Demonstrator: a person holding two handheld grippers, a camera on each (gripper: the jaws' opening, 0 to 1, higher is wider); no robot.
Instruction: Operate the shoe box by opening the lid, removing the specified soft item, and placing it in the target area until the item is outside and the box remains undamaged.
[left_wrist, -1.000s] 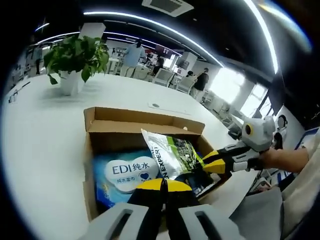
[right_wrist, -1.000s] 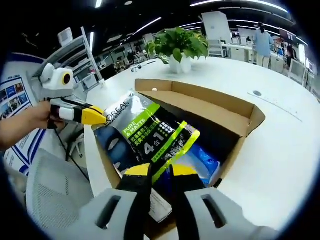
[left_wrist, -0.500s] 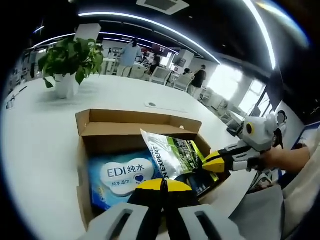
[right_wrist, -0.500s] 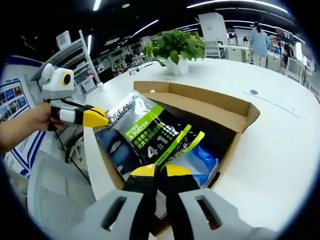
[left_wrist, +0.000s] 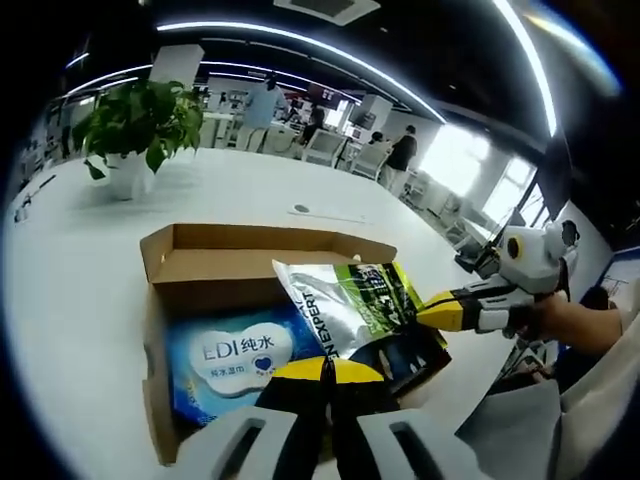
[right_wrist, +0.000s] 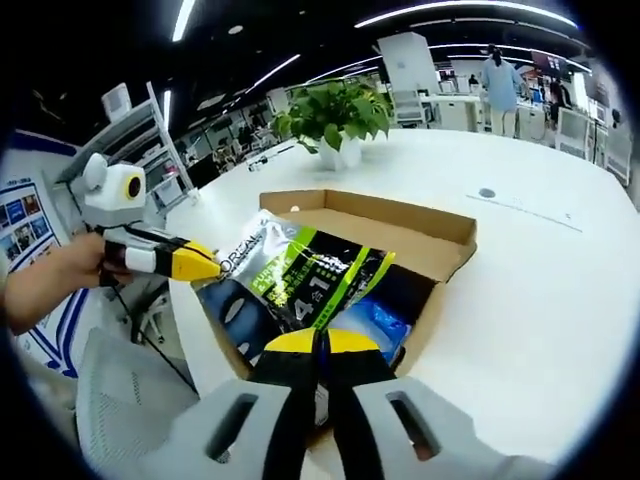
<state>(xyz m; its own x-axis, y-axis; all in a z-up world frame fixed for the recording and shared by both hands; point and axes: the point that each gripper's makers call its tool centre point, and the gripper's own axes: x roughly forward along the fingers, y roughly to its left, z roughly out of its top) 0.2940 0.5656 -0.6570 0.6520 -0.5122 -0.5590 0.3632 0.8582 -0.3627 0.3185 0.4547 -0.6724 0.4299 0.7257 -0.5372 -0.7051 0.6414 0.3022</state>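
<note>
1. The pouch (right_wrist: 300, 275) hangs over the open box (right_wrist: 445, 240), pinched at its near edge by the right gripper (right_wrist: 318, 345); a thin pinch could slip.
2. The left gripper (left_wrist: 325, 370), jaws together on nothing visible, sits beside the box; the pouch could snag the wipes pack (left_wrist: 235, 350) or the box wall.

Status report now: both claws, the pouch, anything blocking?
Both claws shut: right claw on green-and-black soft pouch, left claw beside it. Pouch raised above open cardboard shoe box. Blue wipes pack inside. Nothing blocking.
</note>
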